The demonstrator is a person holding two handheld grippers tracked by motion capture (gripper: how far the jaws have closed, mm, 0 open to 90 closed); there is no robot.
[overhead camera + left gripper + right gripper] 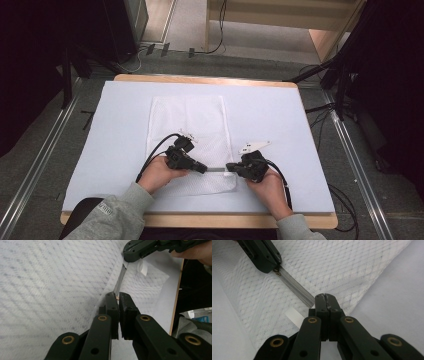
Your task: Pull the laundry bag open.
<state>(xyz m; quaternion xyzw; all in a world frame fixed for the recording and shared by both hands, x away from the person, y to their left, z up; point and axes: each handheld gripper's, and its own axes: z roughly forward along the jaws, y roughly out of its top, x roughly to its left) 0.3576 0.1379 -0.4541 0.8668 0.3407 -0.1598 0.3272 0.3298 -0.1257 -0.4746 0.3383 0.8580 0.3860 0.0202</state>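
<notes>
While gripping the zipper [216,169] from both ends, hands kept low near the front edge of the table [200,79]. White mesh laundry bag [189,131] lying flat on the pale sheet [280,130], running from mid-table toward the front edge, zipper along its near end. Left gripper [202,168] closed on the small brass zipper pull [117,298], jaws nearly together with the pull pinched at the tips. Right gripper [231,167] clamped tight on the far end of the zipper by the white fabric tab [294,317], jaws fully together. Probably anchoring that end so the tape stays taut while the pull is drawn along; taut grey strip [295,287] between the two grippers fits that. Bag kept flat, likely to stop the mesh bunching under the slider. Sheet covering nearly the whole tabletop, wood showing at back and front edges. Grey carpet around, metal floor rails both sides, cables and dark stands toward the back corners.
</notes>
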